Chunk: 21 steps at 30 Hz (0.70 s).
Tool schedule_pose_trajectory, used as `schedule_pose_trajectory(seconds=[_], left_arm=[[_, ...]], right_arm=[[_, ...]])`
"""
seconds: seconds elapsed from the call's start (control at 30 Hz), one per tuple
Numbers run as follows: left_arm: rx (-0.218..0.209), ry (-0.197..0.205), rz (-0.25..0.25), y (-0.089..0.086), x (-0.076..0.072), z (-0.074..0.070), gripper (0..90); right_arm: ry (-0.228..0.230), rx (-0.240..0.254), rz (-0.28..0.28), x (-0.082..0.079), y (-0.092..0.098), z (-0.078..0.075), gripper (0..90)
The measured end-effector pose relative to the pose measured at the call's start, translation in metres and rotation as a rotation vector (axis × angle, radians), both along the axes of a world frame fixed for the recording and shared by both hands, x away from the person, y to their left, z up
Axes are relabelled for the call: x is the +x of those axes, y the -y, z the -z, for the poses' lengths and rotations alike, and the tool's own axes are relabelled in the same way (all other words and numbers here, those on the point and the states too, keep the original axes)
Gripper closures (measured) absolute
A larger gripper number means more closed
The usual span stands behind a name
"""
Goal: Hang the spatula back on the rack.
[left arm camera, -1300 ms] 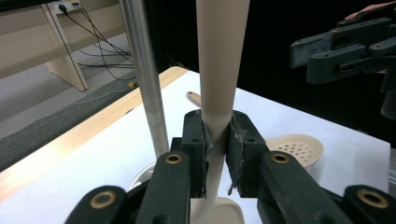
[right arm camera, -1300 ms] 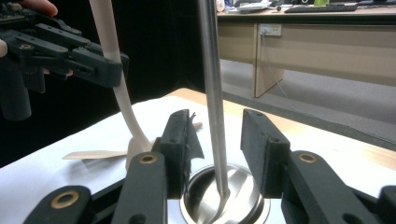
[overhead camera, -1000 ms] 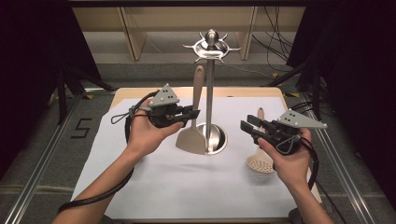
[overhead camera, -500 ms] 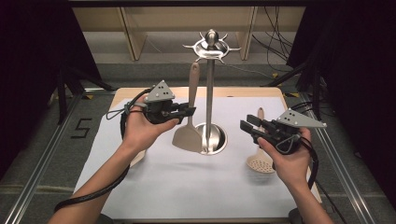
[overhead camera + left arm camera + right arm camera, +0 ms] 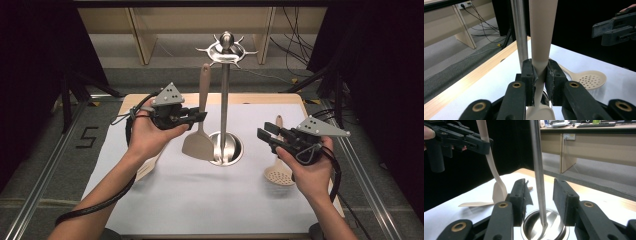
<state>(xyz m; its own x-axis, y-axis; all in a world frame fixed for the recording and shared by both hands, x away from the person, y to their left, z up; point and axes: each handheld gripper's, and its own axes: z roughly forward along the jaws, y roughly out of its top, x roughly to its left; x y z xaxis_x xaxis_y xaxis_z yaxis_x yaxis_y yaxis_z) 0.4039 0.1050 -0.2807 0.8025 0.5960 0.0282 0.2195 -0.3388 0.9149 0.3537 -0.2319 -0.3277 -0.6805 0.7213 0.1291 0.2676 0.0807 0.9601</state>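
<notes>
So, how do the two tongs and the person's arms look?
Both the left tongs and the right tongs are black with brass-coloured pivot pins, each topped by a grey three-cornered plate with small holes. A black cable trails from each. The forearms are bare, without sleeves.

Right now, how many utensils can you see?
3: a spatula held upright in the left gripper beside the stand, a skimmer lying under the right gripper, and one partly hidden under the left hand.

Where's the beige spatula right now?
In the high view the beige spatula stands upright left of centre, clamped by its handle in the left claw, just left of the steel rack pole, its blade by the round base.
</notes>
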Motion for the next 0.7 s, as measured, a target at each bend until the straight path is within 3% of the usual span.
schedule_pose_trajectory(seconds=[0.53, 0.7], left_arm=[[0.009, -0.021, -0.004, 0.004, 0.011, 0.001, 77.6], [0.015, -0.027, -0.001, 0.006, 0.013, 0.002, 77.6]], right_arm=[[0.009, 0.006, 0.007, 0.0, 0.0, 0.0, 63.2], [-0.007, 0.017, 0.005, -0.002, 0.0, 0.0, 63.2]])
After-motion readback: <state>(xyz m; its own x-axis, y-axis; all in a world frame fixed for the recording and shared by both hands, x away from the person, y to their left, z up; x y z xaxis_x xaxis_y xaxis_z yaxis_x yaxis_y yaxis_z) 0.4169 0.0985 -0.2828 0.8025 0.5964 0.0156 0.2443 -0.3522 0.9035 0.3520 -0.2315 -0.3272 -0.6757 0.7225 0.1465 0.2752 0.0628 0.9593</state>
